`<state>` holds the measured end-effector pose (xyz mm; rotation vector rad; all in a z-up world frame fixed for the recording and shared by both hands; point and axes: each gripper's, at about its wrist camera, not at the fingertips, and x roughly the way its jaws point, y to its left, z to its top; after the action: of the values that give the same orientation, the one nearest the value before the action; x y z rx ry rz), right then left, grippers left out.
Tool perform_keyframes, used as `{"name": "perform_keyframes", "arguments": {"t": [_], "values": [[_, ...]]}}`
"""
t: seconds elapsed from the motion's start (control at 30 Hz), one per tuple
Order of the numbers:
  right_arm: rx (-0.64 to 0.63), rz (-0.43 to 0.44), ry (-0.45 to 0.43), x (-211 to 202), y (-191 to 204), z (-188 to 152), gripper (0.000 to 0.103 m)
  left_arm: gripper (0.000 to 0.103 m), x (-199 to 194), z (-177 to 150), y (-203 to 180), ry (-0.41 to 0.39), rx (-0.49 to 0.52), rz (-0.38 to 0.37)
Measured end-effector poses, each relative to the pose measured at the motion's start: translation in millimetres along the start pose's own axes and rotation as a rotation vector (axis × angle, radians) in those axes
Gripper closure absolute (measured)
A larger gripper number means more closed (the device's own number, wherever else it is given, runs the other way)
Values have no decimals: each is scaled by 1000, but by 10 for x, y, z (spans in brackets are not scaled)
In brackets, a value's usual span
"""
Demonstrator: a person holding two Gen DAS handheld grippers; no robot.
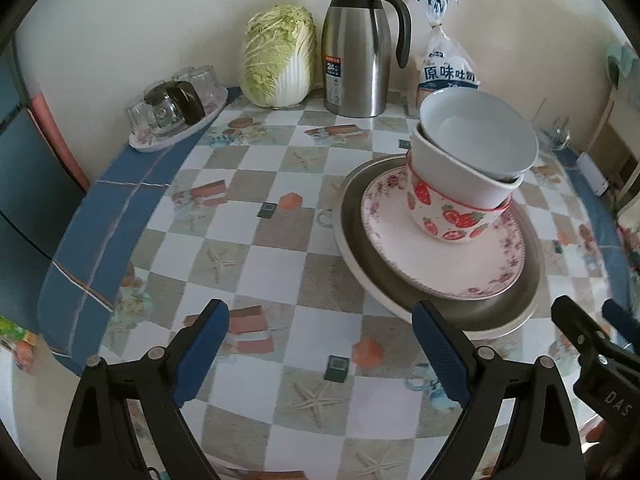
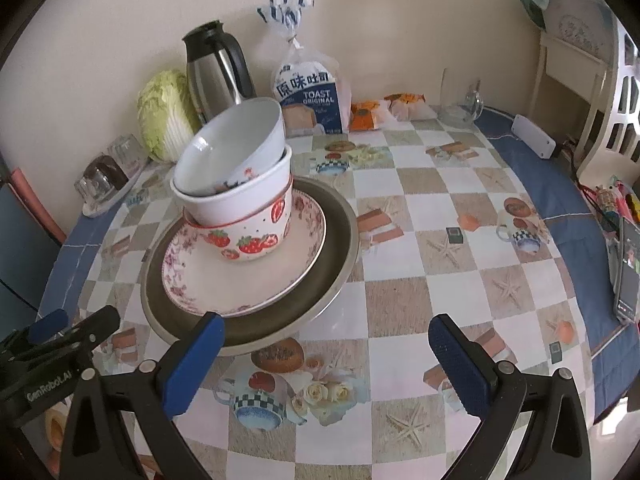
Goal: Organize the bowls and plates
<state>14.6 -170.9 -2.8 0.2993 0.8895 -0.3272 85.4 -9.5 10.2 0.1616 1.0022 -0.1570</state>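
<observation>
Grippers: both were spread wide with nothing between the blue pads, hovering over the checkered tablecloth (image 1: 280, 360).
Left gripper (image 1: 320, 344): jaws apart, empty, the stack sat just ahead and off to its right; its right finger overlapped the metal plate's near rim in the left wrist view, couldn't tell if it touched.
Right gripper (image 2: 326, 354): also gaping and holding nothing, the stack was ahead and to its left, its left finger crossing the near rim of the metal plate in that view.
Stack base: metal plate (image 2: 340, 240) flat on the table, floral plate (image 2: 224, 280) resting inside it.
Stack middle: strawberry bowl (image 2: 256, 240) stood on the floral plate, toward its far side.
Stack top: white bowl (image 2: 240, 200) nested in the strawberry one, and a second white bowl (image 2: 236, 136) sat in that, tilted pretty noticeably.
Further out from the left gripper: tray of upturned glasses (image 1: 172, 112) far left, cabbage (image 1: 280, 56) and steel thermos jug (image 1: 356, 52) against the wall.
Further out from the right gripper: toast bag (image 2: 308, 92) straight ahead at the wall, wrapped snacks (image 2: 384, 112) beside it, a phone (image 2: 626, 272) lying at the table's right edge.
</observation>
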Motion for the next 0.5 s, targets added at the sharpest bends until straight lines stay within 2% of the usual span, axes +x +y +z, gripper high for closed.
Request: {"name": "perform_keyframes", "arguments": {"t": [0.2, 0.5], "values": [[-18, -6, 23, 42, 37, -2, 0, 10, 68, -6, -13, 32, 24, 11], [-36, -17, 40, 81, 72, -6, 0, 10, 149, -4, 68, 62, -8, 13]]}}
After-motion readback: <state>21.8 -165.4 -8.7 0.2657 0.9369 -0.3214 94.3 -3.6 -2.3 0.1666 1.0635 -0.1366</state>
